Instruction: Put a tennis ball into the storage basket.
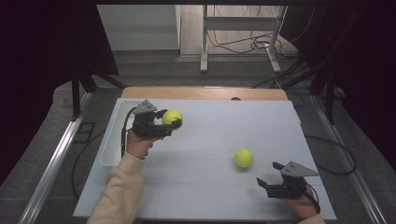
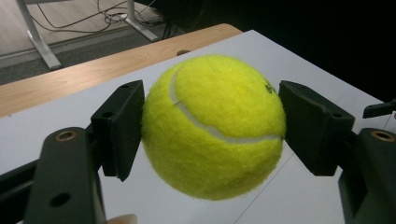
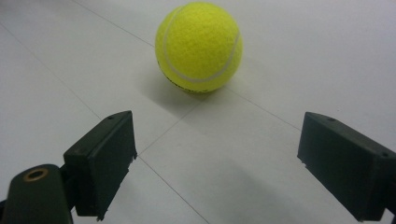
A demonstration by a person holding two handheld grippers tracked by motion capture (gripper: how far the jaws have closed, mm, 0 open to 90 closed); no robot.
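Note:
My left gripper is shut on a yellow tennis ball and holds it above the white table top at the left. Both black pads press the held ball's sides in the left gripper view. A second tennis ball rests on the table right of centre. My right gripper stands open near the front right edge, a short way from that ball. In the right gripper view the resting ball lies ahead of the spread jaws, with nothing between them.
A white bin hangs along the table's left edge, beside my left forearm. A wooden strip runs along the far edge. Metal frame legs and cables stand on the floor beyond.

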